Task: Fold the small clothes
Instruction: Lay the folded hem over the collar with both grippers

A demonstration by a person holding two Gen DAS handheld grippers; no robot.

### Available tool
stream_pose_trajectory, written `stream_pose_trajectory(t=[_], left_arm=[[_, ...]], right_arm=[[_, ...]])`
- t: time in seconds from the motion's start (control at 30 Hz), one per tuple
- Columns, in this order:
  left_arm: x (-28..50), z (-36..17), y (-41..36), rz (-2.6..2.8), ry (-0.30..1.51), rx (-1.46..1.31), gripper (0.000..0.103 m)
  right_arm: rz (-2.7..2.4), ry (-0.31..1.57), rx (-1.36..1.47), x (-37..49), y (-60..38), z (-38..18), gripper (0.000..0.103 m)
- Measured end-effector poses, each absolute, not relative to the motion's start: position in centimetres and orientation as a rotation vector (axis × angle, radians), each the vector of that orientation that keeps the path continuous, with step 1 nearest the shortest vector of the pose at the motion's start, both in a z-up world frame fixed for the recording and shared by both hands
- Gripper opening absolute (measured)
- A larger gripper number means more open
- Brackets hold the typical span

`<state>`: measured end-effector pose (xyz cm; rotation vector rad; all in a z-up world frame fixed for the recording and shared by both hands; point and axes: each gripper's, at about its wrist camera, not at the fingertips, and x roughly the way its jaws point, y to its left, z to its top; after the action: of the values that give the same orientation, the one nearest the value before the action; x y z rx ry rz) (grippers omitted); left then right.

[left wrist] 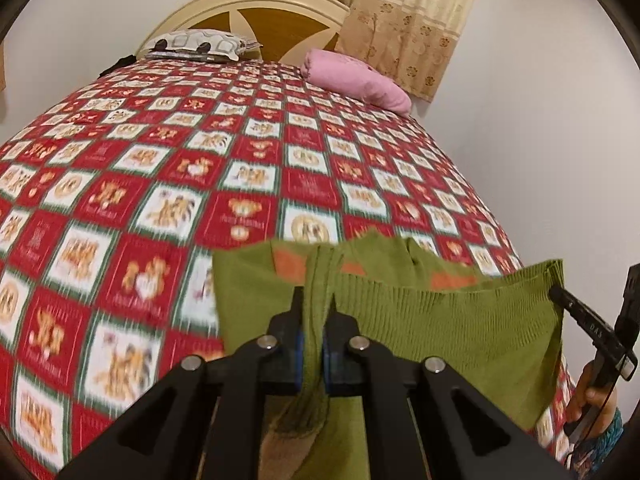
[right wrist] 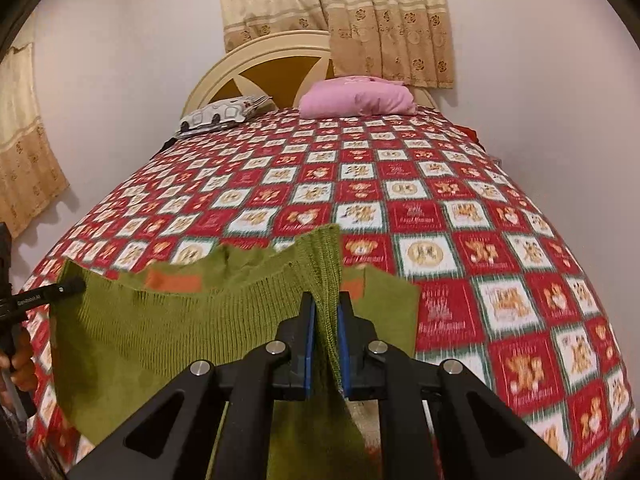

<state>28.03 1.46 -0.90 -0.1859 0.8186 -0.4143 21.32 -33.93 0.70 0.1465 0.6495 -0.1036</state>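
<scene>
**Desk:** What are you holding up over the bed?

**Caption:** A green ribbed knit garment with orange patches, stretched between your two tools above the near end of a bed covered in a red-and-white checked spread printed with teddy bears. Your left gripper has its blue-padded jaws pinched tight on a bunched fold of the knit at one end. Your right gripper is clamped the same way on the other end, the ribbed edge standing up between its pads.

**Desk:** Does each tool show in the other's camera?

**Caption:** Yes. From the left wrist, your right tool grips the far corner at the picture's right edge, your fingers wrapped on its handle. From the right wrist, your left tool bites the opposite corner at the left edge. The fabric hangs slack in the middle, its lower part drooping toward the spread.

**Desk:** And behind it?

**Caption:** A pink pillow and a grey-and-white patterned pillow lie at the cream-and-brown curved headboard, with beige flowered curtains on the pale wall. The spread is blurred.
</scene>
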Motion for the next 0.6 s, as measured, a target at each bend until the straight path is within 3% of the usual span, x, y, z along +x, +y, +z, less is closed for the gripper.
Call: stream_pose_trajectory(t=[0.37,0.6], left_arm=[[36.9,-6.0,-1.1,-0.272,0.875,-0.222,0.007],[37.6,-8.4,-2.5,-0.193,0.875,-0.128,0.009]], right_arm=[[-0.231,0.662,0.092,30.1,-36.8,-4.7,0.009],[-0.288,0.773,0.078,31.4,-37.6,-8.6,0.009]])
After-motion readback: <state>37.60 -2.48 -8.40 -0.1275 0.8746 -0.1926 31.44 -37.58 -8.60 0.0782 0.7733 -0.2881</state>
